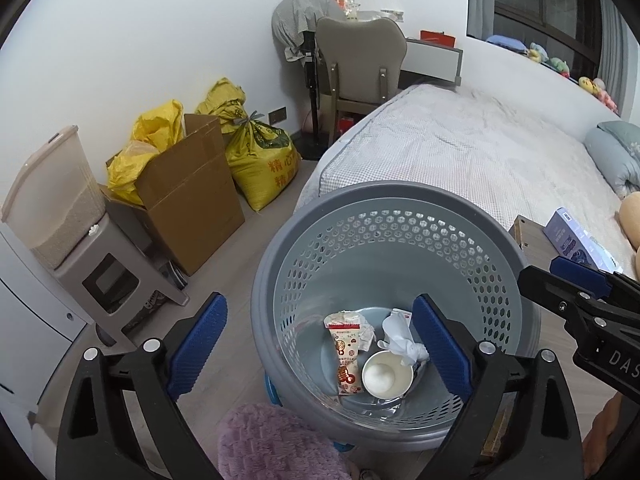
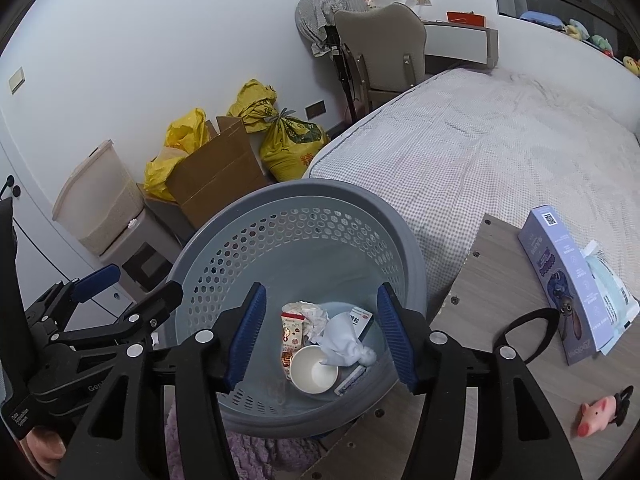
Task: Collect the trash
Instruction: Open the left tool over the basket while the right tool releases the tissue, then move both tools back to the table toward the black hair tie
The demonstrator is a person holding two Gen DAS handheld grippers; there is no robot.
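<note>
Grey bin: perforated plastic basket sits low-centre in both views, between the bed and the wooden surface, with both tools hovering over its mouth.
Inside it: snack wrapper, white paper cup, crumpled tissue, and a small red-and-white box poking out behind the tissue. So a fair bit of trash looks collected already.
Left gripper: blue fingers spread really wide, nothing between them, just the bin bottom seen through the gap.
Right gripper: fingers apart too, about half as wide, also empty. Looks like a drop-off pose to me.
Still on the surface: purple carton with a plastic-wrapped pack tucked beside it at the right edge, a black loop of something, and a pink pig toy lower right. Can't tell which of these count as trash, honestly. The pig probably doesn't.
Progress guess: past halfway, maybe close to done, depending on that carton and pack.
Next, I'd think: swing the right one over to the surface if anything there needs binning.
</note>
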